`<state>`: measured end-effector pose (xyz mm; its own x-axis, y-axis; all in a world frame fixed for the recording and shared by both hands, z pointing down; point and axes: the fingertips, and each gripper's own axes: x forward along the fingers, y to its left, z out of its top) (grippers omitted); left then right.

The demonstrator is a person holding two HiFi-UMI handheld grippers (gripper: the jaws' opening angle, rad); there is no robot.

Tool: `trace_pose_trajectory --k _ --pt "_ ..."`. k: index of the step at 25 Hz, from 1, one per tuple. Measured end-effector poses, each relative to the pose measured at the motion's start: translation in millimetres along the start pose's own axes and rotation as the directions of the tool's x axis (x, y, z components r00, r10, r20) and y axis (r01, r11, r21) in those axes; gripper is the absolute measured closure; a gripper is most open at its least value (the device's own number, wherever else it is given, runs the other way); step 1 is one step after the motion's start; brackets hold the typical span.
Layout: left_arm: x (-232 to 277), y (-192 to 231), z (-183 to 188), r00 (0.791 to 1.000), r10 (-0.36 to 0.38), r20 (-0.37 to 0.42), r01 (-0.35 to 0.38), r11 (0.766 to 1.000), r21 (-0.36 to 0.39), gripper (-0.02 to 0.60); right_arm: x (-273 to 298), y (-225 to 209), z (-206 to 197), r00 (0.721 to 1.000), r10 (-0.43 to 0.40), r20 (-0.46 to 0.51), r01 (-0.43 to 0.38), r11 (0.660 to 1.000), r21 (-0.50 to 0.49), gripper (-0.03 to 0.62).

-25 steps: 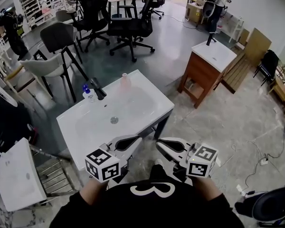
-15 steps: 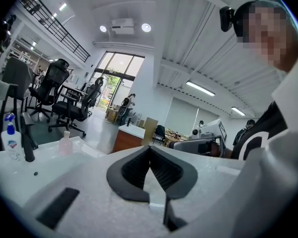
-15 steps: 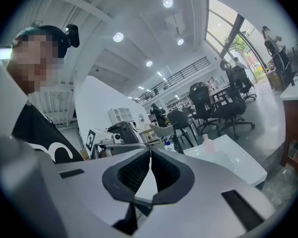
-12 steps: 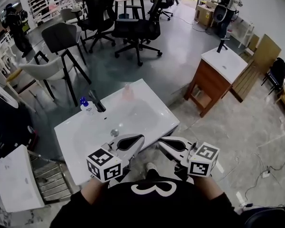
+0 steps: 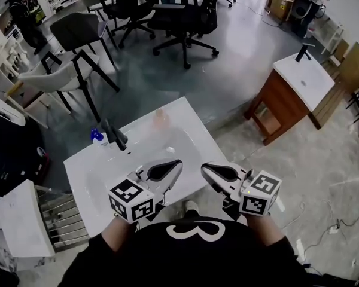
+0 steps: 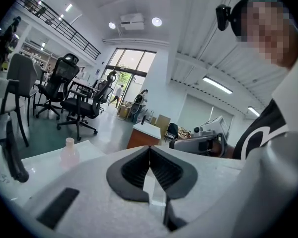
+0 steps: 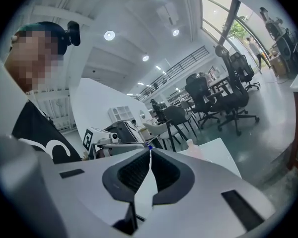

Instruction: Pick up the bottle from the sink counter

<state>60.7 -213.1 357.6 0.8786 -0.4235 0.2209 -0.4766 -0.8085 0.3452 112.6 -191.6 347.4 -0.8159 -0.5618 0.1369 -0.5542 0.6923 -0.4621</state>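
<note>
Head view first: the white sink counter point(image 5: 194, 137) sits right ahead; both grippers hover over its near edge, touching nothing; left gripper point(image 5: 178, 163) and right gripper point(image 5: 204, 167) are side by side with a small gap between them. Both pairs of jaws are pressed fully together with nothing in them; each gripper's own view shows the pads meeting.

There's a pink bottle point(image 5: 160, 118) standing upright near the counter's far edge; a blue-capped bottle point(image 5: 97, 137) stands at the far left, just beside the black faucet point(image 5: 115, 138). The basin between the grippers and the pink bottle is bare apart from the drain point(image 5: 170, 150).

Lots of room to the counter's right; open concrete floor runs to a wooden cabinet point(image 5: 274, 102), well apart. The left is tighter; a white slab point(image 5: 15, 220) sits close to that edge. Office chairs point(image 5: 185, 18) stand beyond the far edge.

The left gripper view catches the pink bottle and the faucet side-on, plus the right gripper; the right gripper view shows the left gripper's marker cube point(image 7: 93, 138) and only the pink bottle's top; the drain shows only from the head.
</note>
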Motion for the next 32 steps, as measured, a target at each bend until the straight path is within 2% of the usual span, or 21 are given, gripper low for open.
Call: trace_pose_trajectory --k 10,20,32 --pt "32 48 8 0.991 0.136 0.005 -0.136 0.991 -0.005 0.565 24 -56 8 0.995 0.094 -0.031 -0.093 0.995 0.043 0.576" --pt "22 88 14 0.951 0.297 0.083 -0.3 0.954 0.022 0.565 39 -66 3 0.988 0.142 -0.062 -0.137 0.988 0.068 0.576" --pt "30 138 7 0.93 0.362 0.065 -0.364 0.931 0.009 0.561 62 -82 -13 0.985 0.143 -0.1 -0.13 0.983 0.127 0.576"
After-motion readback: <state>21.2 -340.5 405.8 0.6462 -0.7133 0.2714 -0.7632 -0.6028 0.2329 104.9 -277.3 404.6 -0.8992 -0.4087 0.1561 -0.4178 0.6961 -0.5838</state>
